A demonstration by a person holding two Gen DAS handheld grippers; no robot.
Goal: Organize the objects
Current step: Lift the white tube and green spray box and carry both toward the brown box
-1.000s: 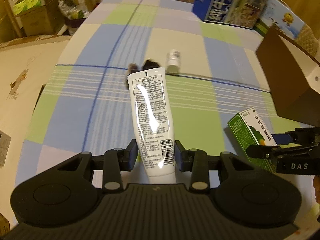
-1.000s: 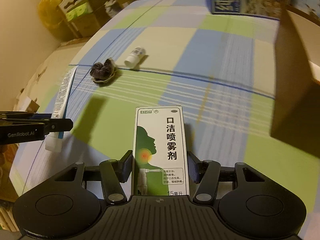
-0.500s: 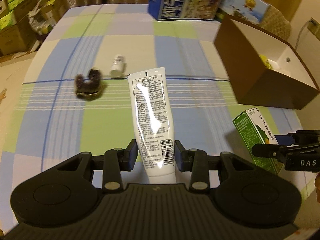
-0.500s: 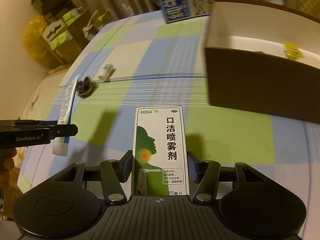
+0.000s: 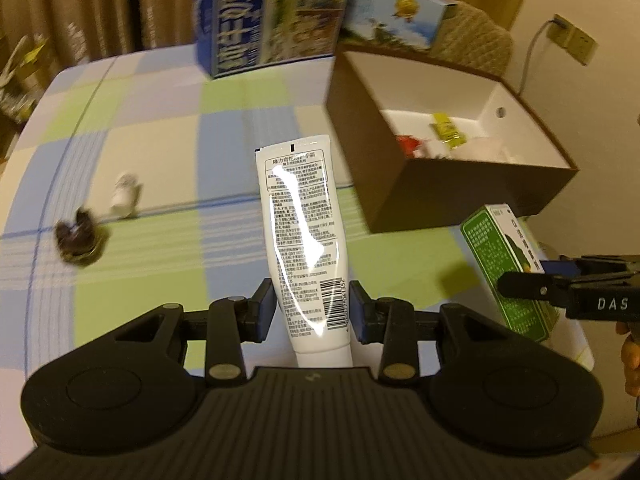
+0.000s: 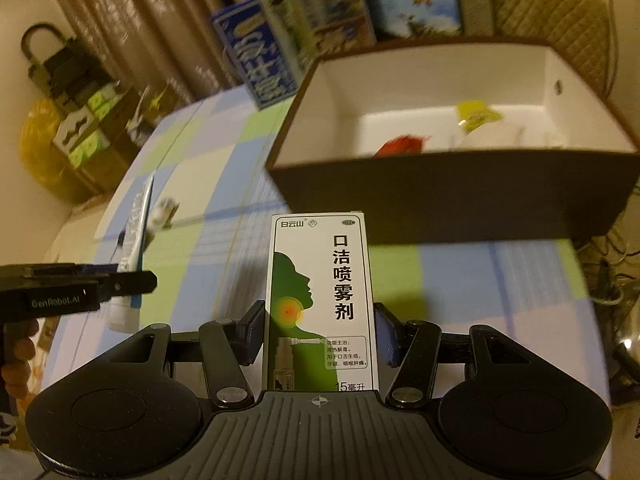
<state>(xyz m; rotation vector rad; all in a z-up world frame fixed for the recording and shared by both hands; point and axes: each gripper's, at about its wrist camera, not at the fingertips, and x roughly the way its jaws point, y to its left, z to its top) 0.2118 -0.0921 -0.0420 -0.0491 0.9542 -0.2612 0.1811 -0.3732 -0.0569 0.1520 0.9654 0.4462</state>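
On the checked tabletop (image 5: 168, 280) at far left we see a dark clump (image 5: 78, 240) and a small white bottle (image 5: 126, 196). Our left gripper (image 5: 312, 308) has its jaws closed on a white tube (image 5: 300, 232), held above the cloth. Beyond stands the open brown box (image 5: 400, 184). Our right gripper (image 6: 320, 332) clamps a green-and-white spray carton (image 6: 320, 300), short of the box's near wall.
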